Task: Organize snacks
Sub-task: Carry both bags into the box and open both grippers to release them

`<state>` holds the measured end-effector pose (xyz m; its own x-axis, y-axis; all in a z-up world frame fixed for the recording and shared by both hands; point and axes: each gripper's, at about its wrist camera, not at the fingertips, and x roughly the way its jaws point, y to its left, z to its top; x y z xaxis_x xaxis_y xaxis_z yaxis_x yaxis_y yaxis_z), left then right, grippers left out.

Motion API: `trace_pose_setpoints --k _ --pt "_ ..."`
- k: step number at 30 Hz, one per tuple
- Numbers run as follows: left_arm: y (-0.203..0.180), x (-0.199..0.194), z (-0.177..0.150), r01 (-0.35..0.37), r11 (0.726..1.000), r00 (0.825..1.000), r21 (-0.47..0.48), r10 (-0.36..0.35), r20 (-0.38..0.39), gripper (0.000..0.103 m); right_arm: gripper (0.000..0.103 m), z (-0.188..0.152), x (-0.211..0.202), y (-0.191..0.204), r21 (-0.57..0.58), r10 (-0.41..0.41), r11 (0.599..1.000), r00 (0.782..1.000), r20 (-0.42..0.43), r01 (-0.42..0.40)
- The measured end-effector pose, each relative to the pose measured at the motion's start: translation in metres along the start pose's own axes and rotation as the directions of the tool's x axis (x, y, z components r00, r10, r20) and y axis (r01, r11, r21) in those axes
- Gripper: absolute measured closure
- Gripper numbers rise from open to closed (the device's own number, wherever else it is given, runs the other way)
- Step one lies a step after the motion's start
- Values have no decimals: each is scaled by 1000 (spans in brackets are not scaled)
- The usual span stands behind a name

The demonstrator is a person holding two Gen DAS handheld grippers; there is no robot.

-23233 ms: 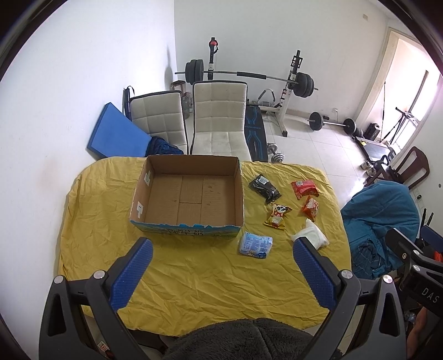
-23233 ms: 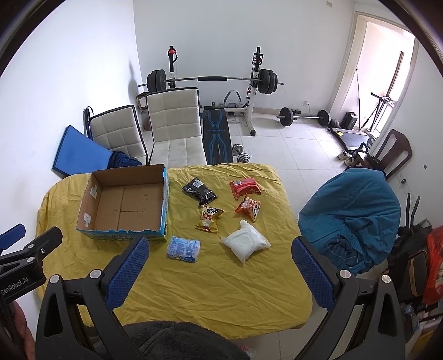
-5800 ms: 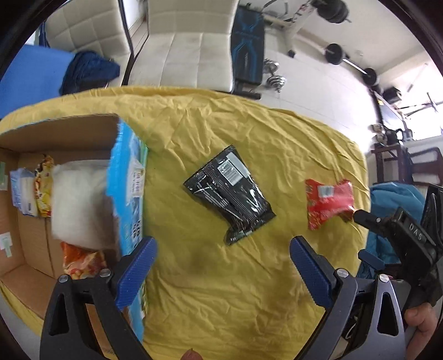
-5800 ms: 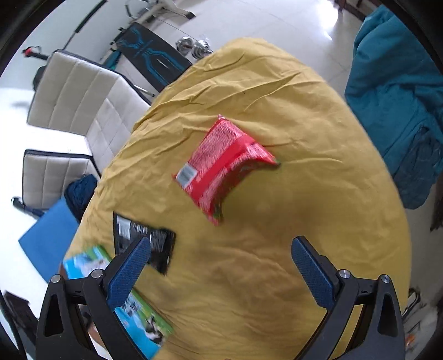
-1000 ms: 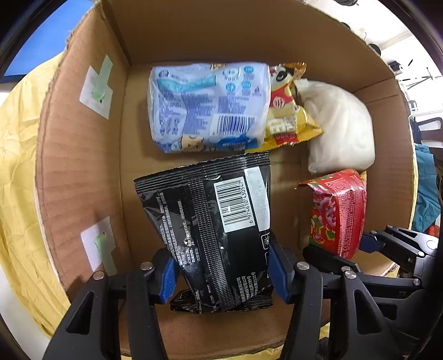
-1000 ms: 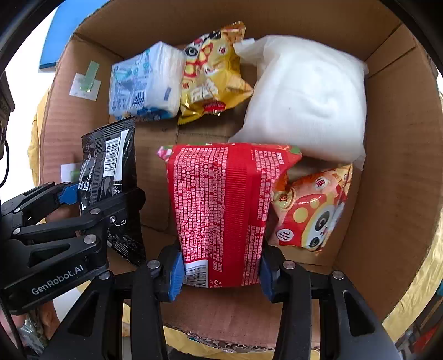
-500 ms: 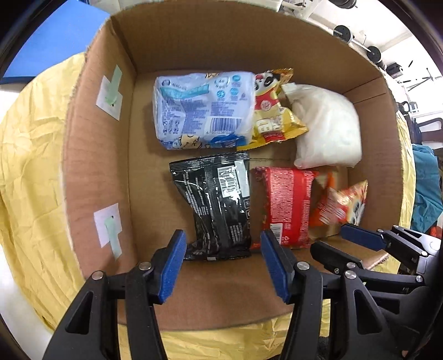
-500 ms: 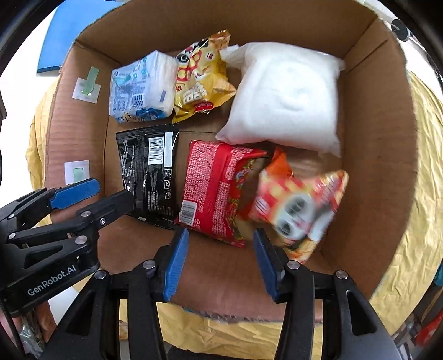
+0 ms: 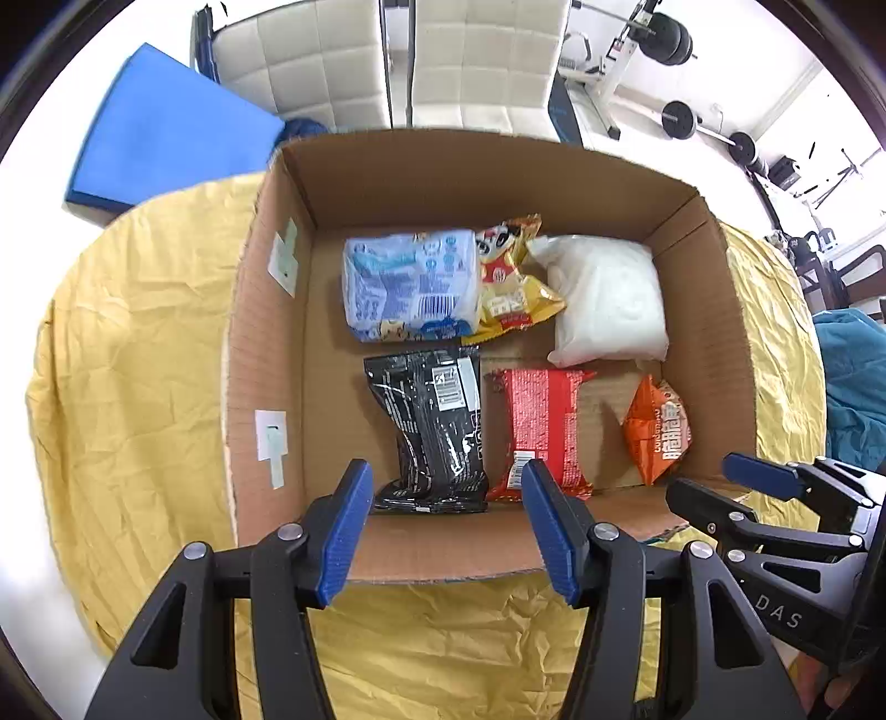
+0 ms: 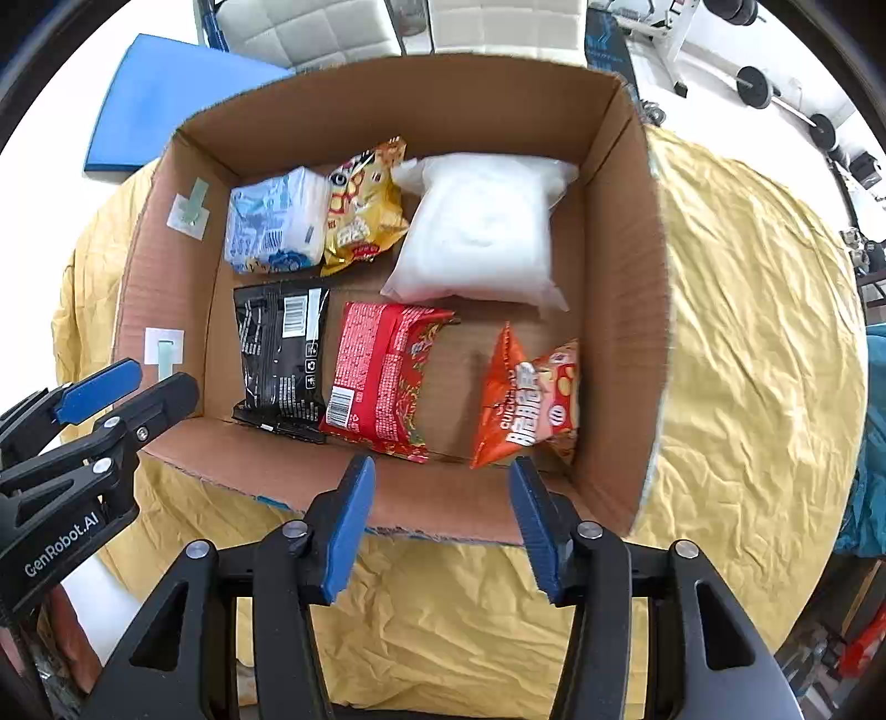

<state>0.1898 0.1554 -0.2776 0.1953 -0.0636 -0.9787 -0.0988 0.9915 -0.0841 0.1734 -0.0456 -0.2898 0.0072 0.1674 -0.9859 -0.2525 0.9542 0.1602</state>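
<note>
An open cardboard box (image 9: 266,354) (image 10: 620,266) on the yellow-covered table holds several snacks. In its back row lie a blue-white pack (image 9: 410,288) (image 10: 274,221), a yellow bag (image 9: 512,282) (image 10: 362,207) and a white pouch (image 9: 606,302) (image 10: 479,232). In front lie a black packet (image 9: 432,432) (image 10: 279,354), a red packet (image 9: 542,432) (image 10: 382,376) and an orange bag (image 9: 659,426) (image 10: 529,399). My left gripper (image 9: 443,520) hangs open and empty above the box's near wall, before the black packet. My right gripper (image 10: 440,518) is open and empty too, at the near wall before the orange bag.
Yellow cloth (image 9: 127,387) (image 10: 758,332) covers the table around the box. Two white chairs (image 9: 387,61), a blue mat (image 9: 160,133) (image 10: 166,105) and weight equipment (image 9: 659,39) stand beyond the far edge. A teal-draped seat (image 9: 853,382) is at the right.
A second ago each gripper was shut on a packet, the left on the black one, the right on the red one. Both have let go and drawn back and up from the box.
</note>
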Motion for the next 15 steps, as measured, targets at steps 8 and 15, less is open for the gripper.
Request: trace_pose_setpoints --k 8,15 --pt "1 -14 0 -16 1000 998 -26 18 59 43 18 -8 -23 -5 37 -12 999 997 71 10" --pt "3 -24 -3 -39 999 995 -37 43 93 18 3 -13 -24 -13 61 -40 998 994 98 34"
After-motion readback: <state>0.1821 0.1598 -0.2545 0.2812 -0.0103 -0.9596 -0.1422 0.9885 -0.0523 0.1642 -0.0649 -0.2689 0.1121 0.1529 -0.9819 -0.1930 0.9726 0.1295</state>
